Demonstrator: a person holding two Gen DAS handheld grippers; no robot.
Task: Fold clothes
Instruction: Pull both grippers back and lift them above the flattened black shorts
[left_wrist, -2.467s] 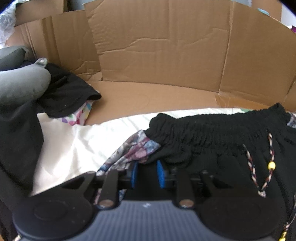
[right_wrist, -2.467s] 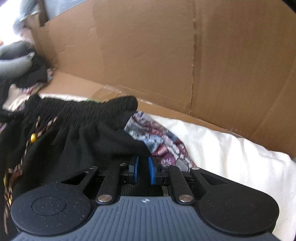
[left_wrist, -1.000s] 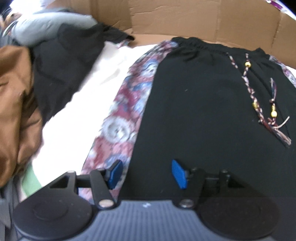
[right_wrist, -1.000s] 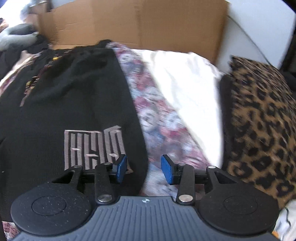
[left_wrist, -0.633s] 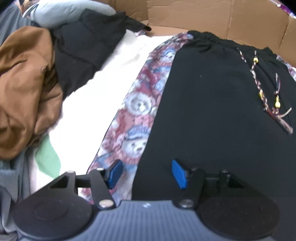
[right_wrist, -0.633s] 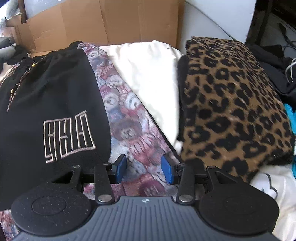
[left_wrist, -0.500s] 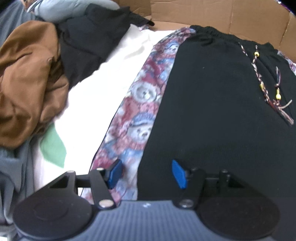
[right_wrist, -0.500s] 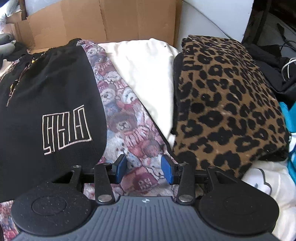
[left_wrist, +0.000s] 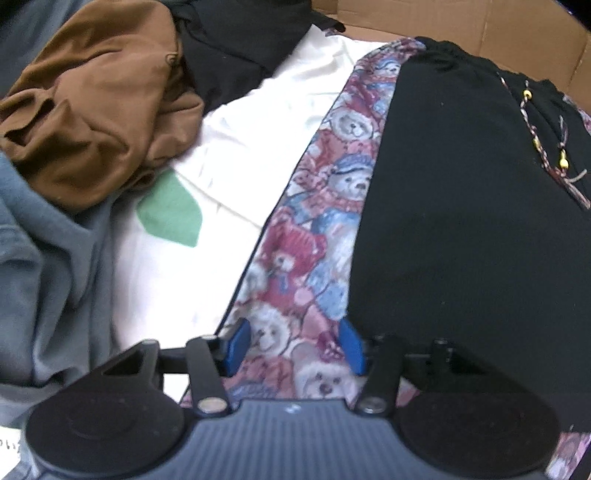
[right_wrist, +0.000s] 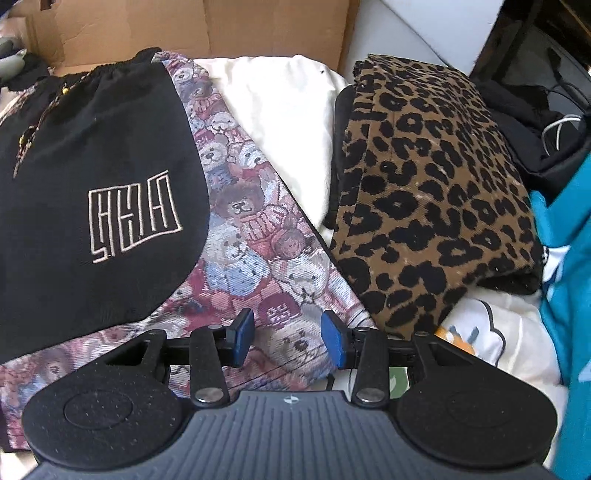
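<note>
While the black pants (left_wrist: 472, 221) lie flat over a teddy-bear print cloth (left_wrist: 317, 229) on the white sheet (left_wrist: 236, 155), the left gripper (left_wrist: 293, 345) hovers over the print strip beside their edge, jaws closing with nothing pinched. The right gripper (right_wrist: 288, 338) hangs above the same print cloth (right_wrist: 258, 258), its 2 blue pads spread and empty. A leopard-print piece (right_wrist: 436, 206) lies folded, apparently, to its right. Brown (left_wrist: 99, 99) and grey (left_wrist: 48, 258) garments are heaped at left.
</note>
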